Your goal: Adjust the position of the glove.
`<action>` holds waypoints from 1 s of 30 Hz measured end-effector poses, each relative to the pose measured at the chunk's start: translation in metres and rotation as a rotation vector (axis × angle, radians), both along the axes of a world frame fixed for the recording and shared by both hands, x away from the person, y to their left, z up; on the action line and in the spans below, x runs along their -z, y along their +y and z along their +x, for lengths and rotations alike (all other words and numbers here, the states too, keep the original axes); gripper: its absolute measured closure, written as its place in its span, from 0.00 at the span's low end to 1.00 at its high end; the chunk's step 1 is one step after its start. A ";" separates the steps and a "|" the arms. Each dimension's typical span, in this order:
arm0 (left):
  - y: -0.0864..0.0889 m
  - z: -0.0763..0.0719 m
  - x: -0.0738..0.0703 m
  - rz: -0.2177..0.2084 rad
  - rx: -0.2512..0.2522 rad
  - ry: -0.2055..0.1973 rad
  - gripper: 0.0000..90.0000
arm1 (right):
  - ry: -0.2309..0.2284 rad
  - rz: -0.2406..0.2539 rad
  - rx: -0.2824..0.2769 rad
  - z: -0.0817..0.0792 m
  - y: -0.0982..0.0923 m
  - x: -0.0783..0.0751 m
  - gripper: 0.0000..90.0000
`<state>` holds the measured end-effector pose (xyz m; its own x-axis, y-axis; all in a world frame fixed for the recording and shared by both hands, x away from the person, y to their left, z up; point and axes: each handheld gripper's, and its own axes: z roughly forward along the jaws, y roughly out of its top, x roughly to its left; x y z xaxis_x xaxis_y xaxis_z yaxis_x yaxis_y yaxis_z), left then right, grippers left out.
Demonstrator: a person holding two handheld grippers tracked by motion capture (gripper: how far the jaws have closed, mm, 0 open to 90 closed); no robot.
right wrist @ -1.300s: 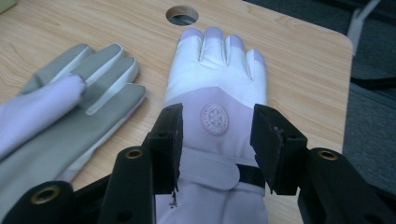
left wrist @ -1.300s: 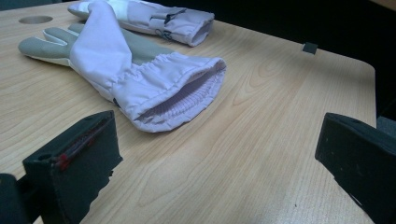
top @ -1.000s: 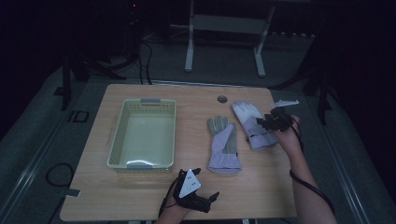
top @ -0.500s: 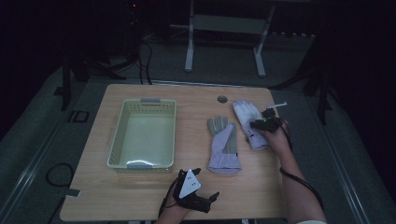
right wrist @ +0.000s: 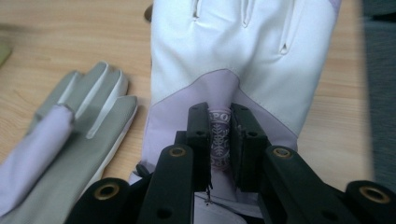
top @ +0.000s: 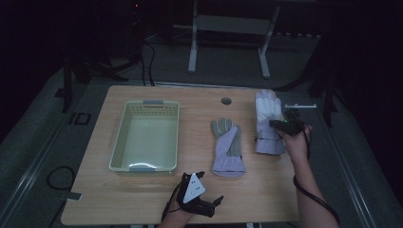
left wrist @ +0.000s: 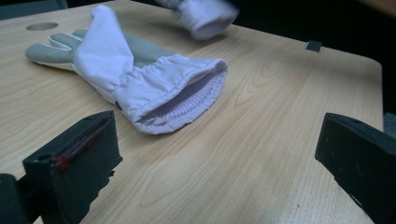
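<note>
Since a second ago: right hand and its gripper have drawn in from the table's far right corner to the white glove's right edge; the left gripper has stayed put at the near edge
Table point(top: 142, 199): light wooden top under dim light, with a small round hole near its far edge
Basket point(top: 119, 156): pale green, slotted walls, standing on the table's left half with nothing visible inside
Grey-palmed glove point(top: 227, 147): lies flat at mid-table, fingers pointing away from the person, lilac cuff toward the near edge; in the left gripper view the cuff gapes open and a lilac flap is folded across the palm
White glove point(top: 268, 121): lies just right of the grey-palmed glove, not touching it, fingers toward the far edge, white back facing up with a lilac wrist section
Right arm: forearm reaches in from the lower right; right hand point(top: 295, 142) sits at the white glove's right side
Right gripper point(right wrist: 220, 135): jaws nearly closed, pinching a raised fold of lilac fabric with a printed label at the white glove's wrist
Left hand point(top: 178, 211): low at the table's near edge, in front of the grey-palmed glove
Left gripper point(top: 202, 199): jaws spread wide and holding nothing, aimed at the grey-palmed glove's open cuff, which lies beyond the jaws and clear of them
</note>
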<state>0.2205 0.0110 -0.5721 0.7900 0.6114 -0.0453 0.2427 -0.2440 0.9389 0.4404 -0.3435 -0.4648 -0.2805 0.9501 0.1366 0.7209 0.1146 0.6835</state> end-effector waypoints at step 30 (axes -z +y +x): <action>0.003 0.003 0.000 -0.023 0.021 0.035 0.00 | 0.145 -0.059 0.044 -0.058 -0.001 0.049 0.84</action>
<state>0.2239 0.0140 -0.5722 0.8001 0.5936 -0.0866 0.2704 -0.2281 0.9353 0.3827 -0.3444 -0.5141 -0.2194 0.9687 0.1162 0.8170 0.1173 0.5645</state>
